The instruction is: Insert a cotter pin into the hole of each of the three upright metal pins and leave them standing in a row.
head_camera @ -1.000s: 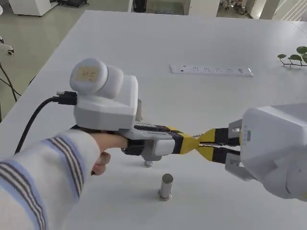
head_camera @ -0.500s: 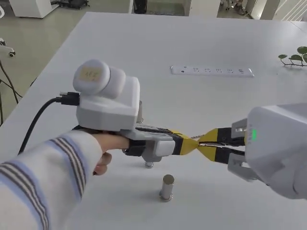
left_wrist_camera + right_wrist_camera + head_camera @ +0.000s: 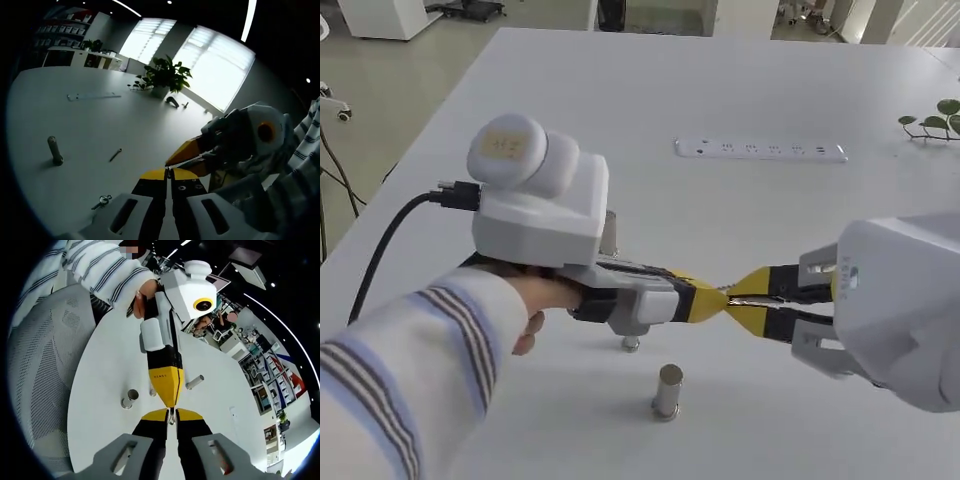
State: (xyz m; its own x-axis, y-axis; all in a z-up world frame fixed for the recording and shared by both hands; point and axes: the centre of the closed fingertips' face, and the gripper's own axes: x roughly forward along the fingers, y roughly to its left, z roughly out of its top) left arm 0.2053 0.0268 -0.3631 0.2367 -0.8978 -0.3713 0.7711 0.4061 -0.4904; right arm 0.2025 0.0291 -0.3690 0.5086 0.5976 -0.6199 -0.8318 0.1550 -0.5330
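My left gripper (image 3: 715, 298) and right gripper (image 3: 738, 299) meet tip to tip above the white table (image 3: 740, 90), both shut. A small cotter pin (image 3: 171, 417) is nipped where the yellow tips touch, seen in the left gripper view as a cotter pin (image 3: 169, 173). One upright metal pin (image 3: 667, 390) stands in front of the grippers. A second metal pin (image 3: 610, 232) is half hidden behind the left gripper. The foot of a third metal pin (image 3: 631, 343) shows under it. A loose cotter pin (image 3: 115, 155) lies on the table, and another small metal piece (image 3: 101, 201) lies nearer.
A white power strip (image 3: 761, 148) lies across the far middle of the table. A potted plant (image 3: 162, 79) stands beyond it, and its leaves (image 3: 932, 120) show at the right edge. A black cable (image 3: 382, 255) trails off the left gripper over the table's left side.
The back of my left gripper has shifted slightly up and to the left. The two pairs of tips stay touching at the same spot, and the pins have not moved.
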